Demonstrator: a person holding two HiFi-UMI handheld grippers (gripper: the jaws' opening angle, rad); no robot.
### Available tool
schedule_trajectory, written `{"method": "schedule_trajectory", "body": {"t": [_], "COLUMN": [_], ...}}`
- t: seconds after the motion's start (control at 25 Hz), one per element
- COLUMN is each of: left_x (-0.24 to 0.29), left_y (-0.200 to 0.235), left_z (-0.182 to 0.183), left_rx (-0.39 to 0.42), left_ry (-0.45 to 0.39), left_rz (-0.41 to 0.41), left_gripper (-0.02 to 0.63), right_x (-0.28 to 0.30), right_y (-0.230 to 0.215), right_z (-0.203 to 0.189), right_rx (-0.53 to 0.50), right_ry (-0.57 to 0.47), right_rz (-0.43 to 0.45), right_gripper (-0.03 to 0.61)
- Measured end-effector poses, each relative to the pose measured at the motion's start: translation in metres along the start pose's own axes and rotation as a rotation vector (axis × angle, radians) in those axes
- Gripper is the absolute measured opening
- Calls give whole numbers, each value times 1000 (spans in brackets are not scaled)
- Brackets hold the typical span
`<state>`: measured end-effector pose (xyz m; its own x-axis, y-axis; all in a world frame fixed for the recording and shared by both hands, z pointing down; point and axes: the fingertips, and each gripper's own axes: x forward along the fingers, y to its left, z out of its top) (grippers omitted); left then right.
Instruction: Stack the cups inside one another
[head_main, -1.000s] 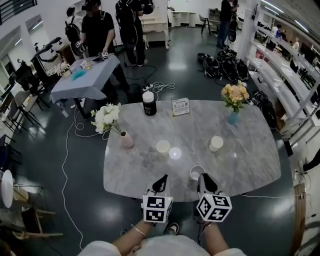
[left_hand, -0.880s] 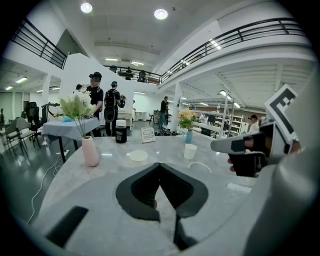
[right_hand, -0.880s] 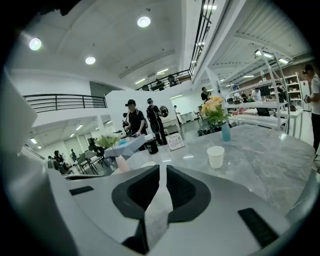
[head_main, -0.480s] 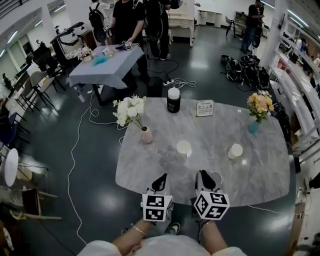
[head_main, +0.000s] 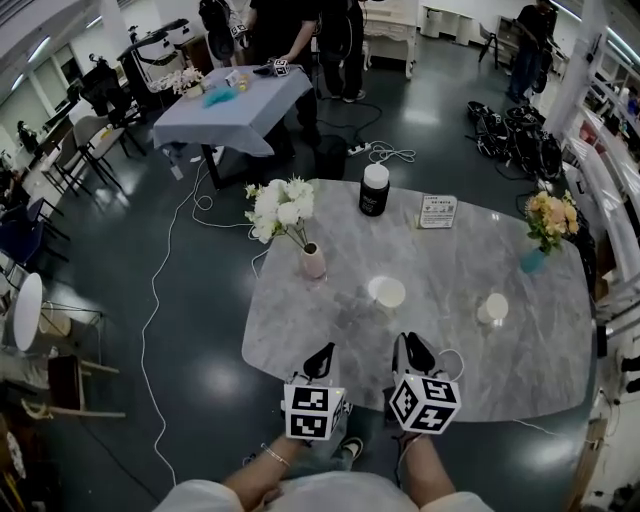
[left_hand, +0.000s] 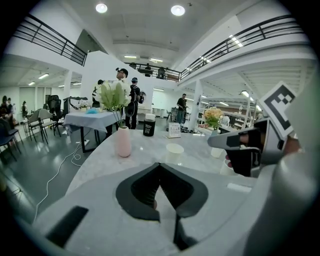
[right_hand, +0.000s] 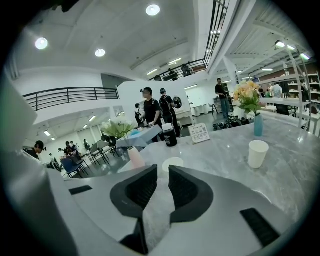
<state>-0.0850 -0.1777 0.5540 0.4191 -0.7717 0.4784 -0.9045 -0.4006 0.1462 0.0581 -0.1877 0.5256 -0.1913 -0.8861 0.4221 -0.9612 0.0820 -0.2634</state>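
Three white cups on the grey marble table (head_main: 290, 330), all apart, none nested. Each upright, mouth up, long axis vertical. Centre cup (head_main: 388, 292) near the tabletop's middle. Far-right cup (head_main: 493, 308) well apart from it, toward the right edge. Near cup (head_main: 452, 364) just beside the right gripper (head_main: 413, 348), partly hidden behind it. No print visible on any cup.

Two grippers over the near table edge, side by side, pointing across the tabletop. On the right gripper, jaws just lately opening, now a narrow slit apart, with only bare marble between them and nothing gripped. Left gripper (head_main: 322, 358) clenched, tips meeting, empty. One marker cube on each, two in all, with black-and-white square patterns and no words.

Further out, two vases: a pink vase (head_main: 313, 262) with white flowers at the left, and a blue vase (head_main: 533, 260) with yellow and orange flowers at the right edge. One black canister (head_main: 374, 190) with a white lid and one sign card (head_main: 437, 211) at the far edge, the writing on both too small to read.
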Motion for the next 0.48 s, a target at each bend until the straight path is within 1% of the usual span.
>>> {"method": "schedule_trajectory", "body": {"t": [0.32,0.48], "left_x": [16,26], "left_y": [12,18], "left_z": [-12,-17], "left_rx": [-11,-21], "left_ry": [35,52], "left_rz": [2,2], "left_gripper": [-3,-3], "right_x": [27,43], "right_y": [-9,-14], "right_z": [-12,-18], "right_rx": [16,21], "right_ry": [36,56], "right_rz": [-21,-35], "right_gripper": [67,109]}}
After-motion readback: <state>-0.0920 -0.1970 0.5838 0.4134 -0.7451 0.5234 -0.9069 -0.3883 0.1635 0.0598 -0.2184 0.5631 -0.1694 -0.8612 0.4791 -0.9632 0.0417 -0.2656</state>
